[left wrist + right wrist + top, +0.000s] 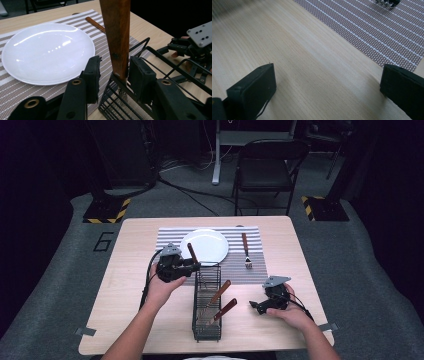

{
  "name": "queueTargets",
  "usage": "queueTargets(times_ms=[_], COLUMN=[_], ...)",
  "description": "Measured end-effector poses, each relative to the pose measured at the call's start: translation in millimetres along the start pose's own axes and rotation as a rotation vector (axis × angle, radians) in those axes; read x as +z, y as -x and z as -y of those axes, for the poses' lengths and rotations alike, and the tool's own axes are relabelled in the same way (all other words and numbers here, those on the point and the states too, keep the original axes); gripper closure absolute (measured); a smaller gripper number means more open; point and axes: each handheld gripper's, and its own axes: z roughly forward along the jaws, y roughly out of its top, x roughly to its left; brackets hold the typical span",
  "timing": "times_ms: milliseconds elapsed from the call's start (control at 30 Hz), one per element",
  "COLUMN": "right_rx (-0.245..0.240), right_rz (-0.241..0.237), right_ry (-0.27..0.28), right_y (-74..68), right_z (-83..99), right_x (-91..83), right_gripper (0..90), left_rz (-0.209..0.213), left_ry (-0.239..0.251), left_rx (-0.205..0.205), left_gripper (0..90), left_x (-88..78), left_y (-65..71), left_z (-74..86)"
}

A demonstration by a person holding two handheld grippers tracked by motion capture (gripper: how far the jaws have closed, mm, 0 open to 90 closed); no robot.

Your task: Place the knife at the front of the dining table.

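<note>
Two hand-held devices, each a matte black body of angular metal parts: the left gripper (pixel 196 265) and the right gripper (pixel 253 305). Each carries a pale grey three-cornered plate on top, drilled with small dark screw holes, and a black cable looping back from its rear. In the left gripper view, the black fingers (pixel 91 75) end in thick rectangular pads with roughened edges, mounted on smooth black arms set with brass-coloured ringed eyelets. In the right gripper view, the blocky black fingers (pixel 253 86) show squared corners and a faint seam along one side. The person's forearms are bare, no sleeves visible.
</note>
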Motion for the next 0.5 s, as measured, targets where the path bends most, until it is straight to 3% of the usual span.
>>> queueTargets(times_ms=[133,267,500], right_rx=[-0.001,-0.002,-0.002], right_rz=[0.0,-0.001,-0.001], right_ry=[0.001,-0.001,-0.001], right_y=[0.1,0.1,0.2], right_z=[0.0,0.0,0.0], right_x=[0.0,-0.1,-0.1], right_gripper=[0.0,0.0,0.0], left_rz=[-0.005,-0.003,0.049], left_ry=[0.007,0.003,0.018], left_rx=[0.023,0.032,0.036], left_gripper=[71.6,72.1,75.1], left_x=[-0.6,-1.9,-4.4], left_y=[4.4,5.3,8.9], left_z=[0.0,-0.3,0.4])
